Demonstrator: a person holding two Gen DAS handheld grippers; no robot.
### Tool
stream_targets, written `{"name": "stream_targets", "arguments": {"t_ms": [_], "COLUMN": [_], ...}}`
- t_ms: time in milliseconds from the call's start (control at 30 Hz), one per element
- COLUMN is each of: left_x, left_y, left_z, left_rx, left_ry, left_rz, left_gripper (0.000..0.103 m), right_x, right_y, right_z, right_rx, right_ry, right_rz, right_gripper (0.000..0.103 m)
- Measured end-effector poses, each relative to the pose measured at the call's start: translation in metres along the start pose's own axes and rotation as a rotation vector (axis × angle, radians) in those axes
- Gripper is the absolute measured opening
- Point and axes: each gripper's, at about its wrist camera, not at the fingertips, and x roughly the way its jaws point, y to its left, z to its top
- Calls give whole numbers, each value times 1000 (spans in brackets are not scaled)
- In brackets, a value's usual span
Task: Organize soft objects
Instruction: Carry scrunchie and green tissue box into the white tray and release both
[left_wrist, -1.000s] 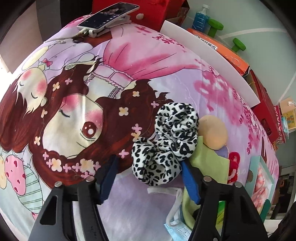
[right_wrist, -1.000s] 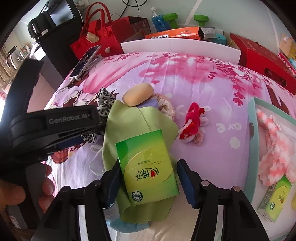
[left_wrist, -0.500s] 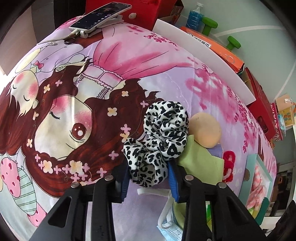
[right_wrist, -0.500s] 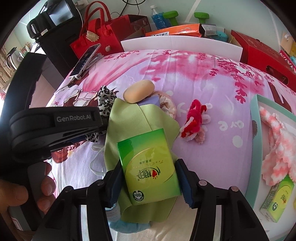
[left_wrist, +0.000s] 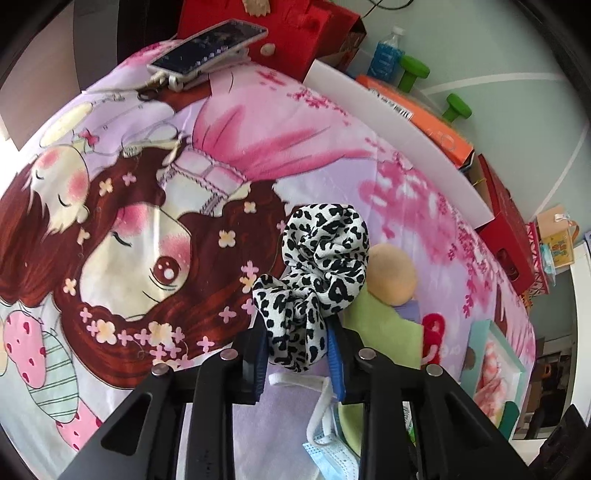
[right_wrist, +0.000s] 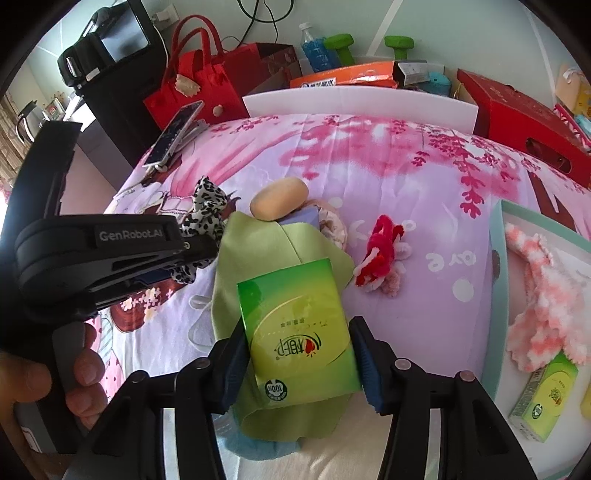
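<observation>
At your twelve o'clock a phone lies by a red bag; green dumbbells and a blue bottle stand toward one o'clock.

The scrunchie is white with black leopard spots. The bedsheet is lilac, printed with pink blossoms and a cartoon girl with dark red-brown hair. The cloth is plain light green; the tissue pack on it is bright green fading to yellow. The sponge is pale orange. The fluffy toy is red and pink. The face mask is light blue with white straps.
</observation>
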Motion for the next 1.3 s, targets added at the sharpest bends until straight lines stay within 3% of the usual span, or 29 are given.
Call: {"name": "stream_targets", "arguments": {"t_ms": [267, 667, 1067, 1300], "left_x": [-43, -55, -70, -58], "left_y": [-4, -23, -77, -132], "left_z": [-2, -8, -32, -61], "left_rx": [22, 45, 189, 340], "left_ry": [-96, -114, -140, -77], "left_rz": [-43, -93, -142, -197], "left_gripper": [28, 28, 29, 29], "right_x": [-27, -41, -88, -102], "right_y": [1, -18, -109, -174], "right_z": [4, 4, -1, -22], "right_rx": [-2, 46, 274, 458], "right_ry": [-76, -108, -209, -198], "right_rz": [13, 8, -135, -220], "right_gripper": [55, 55, 55, 55]}}
